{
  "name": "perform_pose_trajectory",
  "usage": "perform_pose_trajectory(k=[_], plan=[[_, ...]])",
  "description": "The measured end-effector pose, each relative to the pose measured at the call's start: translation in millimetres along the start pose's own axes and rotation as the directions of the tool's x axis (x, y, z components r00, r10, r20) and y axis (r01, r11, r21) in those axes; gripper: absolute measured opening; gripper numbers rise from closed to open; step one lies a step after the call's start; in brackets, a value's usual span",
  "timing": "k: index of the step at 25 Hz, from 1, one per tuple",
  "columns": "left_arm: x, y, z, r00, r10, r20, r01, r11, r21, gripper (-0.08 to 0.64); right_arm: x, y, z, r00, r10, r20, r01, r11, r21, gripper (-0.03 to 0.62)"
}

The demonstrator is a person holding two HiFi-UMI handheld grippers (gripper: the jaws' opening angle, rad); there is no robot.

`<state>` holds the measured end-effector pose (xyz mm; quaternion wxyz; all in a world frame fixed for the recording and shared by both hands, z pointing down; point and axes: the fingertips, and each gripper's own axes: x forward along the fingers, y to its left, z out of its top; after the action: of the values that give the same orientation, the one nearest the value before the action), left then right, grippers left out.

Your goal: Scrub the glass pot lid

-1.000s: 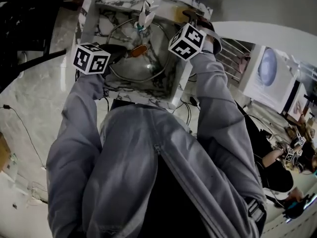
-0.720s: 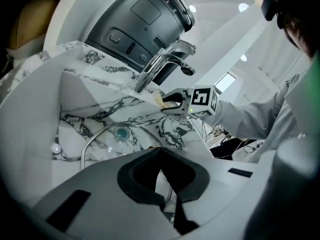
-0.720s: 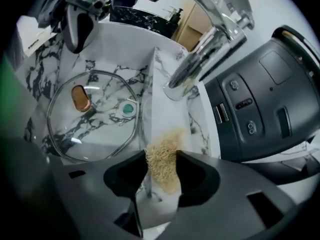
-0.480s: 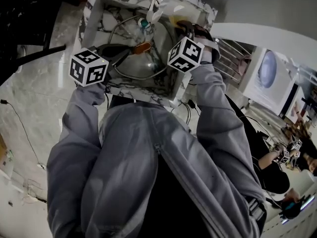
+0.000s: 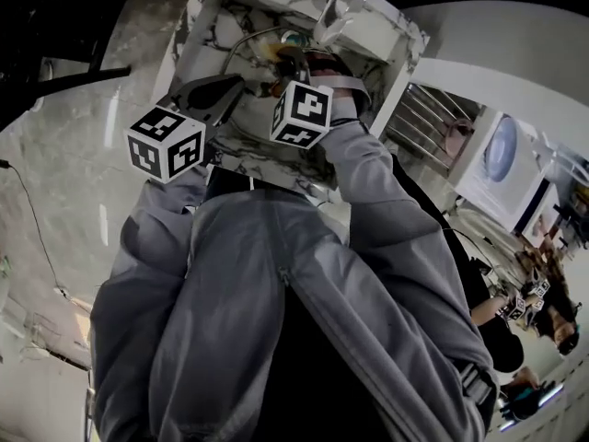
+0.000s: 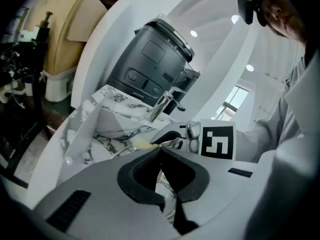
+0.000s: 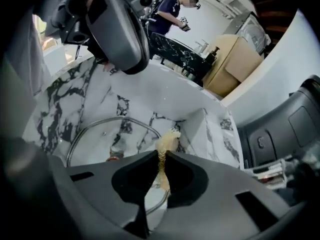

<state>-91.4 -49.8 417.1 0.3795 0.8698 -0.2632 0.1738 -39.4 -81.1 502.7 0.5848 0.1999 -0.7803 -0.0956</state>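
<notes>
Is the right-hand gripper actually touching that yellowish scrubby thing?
Touching. In the right gripper view, the right gripper has just closed its fingers on the yellowish scrubber, pinched between them.

Closed left claw [image 6: 161, 150], just-closed right claw [image 7: 161, 156]

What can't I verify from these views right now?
Left hand-held gripper: jaws shut, but the left gripper view doesn't show whether they pinch the lid; its own body covers that.
Lid's near part: right gripper view, under the right hand-held gripper, whose jaws have just closed on the scrubber.
Lid, head view: mostly behind that gripper's cube.
</notes>
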Motion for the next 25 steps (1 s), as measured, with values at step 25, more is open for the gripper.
perform_pose_trajectory(k=[25], plan=[[-54.7,43.4,17.5,0.911,0.281,0.302,-0.3,0.954,0.02,0.014,72.4,113.1,41.4,0.938,0.266,-0.223,-0.326,0.896,-0.301,0.051]])
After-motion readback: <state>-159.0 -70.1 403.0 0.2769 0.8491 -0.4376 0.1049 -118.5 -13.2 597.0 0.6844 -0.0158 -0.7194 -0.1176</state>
